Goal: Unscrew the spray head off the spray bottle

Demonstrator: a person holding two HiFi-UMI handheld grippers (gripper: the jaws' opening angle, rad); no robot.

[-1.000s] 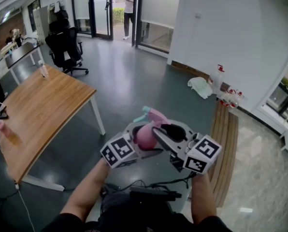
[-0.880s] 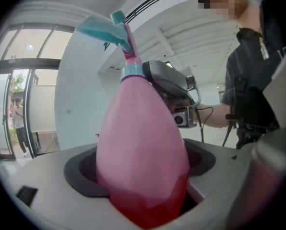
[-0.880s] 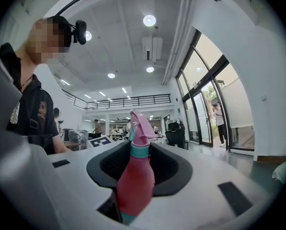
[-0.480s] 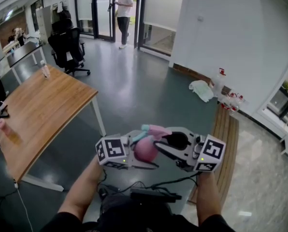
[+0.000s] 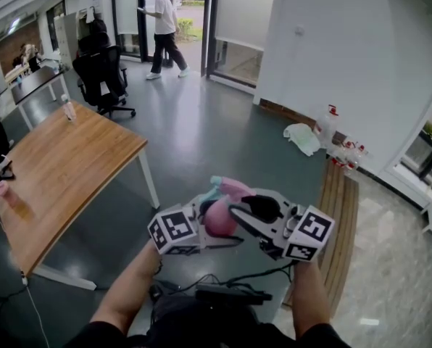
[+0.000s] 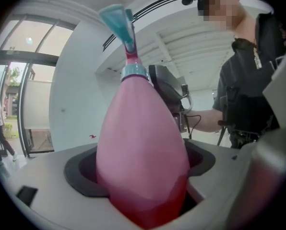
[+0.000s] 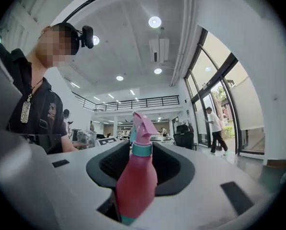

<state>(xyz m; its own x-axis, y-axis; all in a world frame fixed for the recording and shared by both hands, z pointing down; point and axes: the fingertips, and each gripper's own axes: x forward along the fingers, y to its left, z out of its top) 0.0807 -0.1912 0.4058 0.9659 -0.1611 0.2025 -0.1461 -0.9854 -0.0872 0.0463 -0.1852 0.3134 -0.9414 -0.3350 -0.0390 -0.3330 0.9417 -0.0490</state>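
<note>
A pink spray bottle (image 5: pixel 219 217) with a teal collar and a pink and teal spray head (image 5: pixel 229 187) is held in the air in front of me, head pointing away. My left gripper (image 5: pixel 207 216) is shut on the bottle's wide body (image 6: pixel 143 162), which fills the space between its jaws. My right gripper (image 5: pixel 243 212) comes in from the right. Its jaws are opening with the bottle (image 7: pixel 133 186) standing between them, and a dark gap shows at the bottle's left side. The spray head (image 7: pixel 142 126) sits on the neck, as does the teal trigger (image 6: pixel 119 25).
A wooden table (image 5: pixel 64 158) stands at the left with an office chair (image 5: pixel 100 71) behind it. A wooden bench (image 5: pixel 339 209) lies at the right, with bottles (image 5: pixel 328 125) by the wall. A person (image 5: pixel 162 27) walks near the glass doors. Black cables (image 5: pixel 223 292) lie below.
Both grippers and the bottle have dipped and then risen a little, with the head tilting slightly. The person at the doorway has walked in and to the left.
</note>
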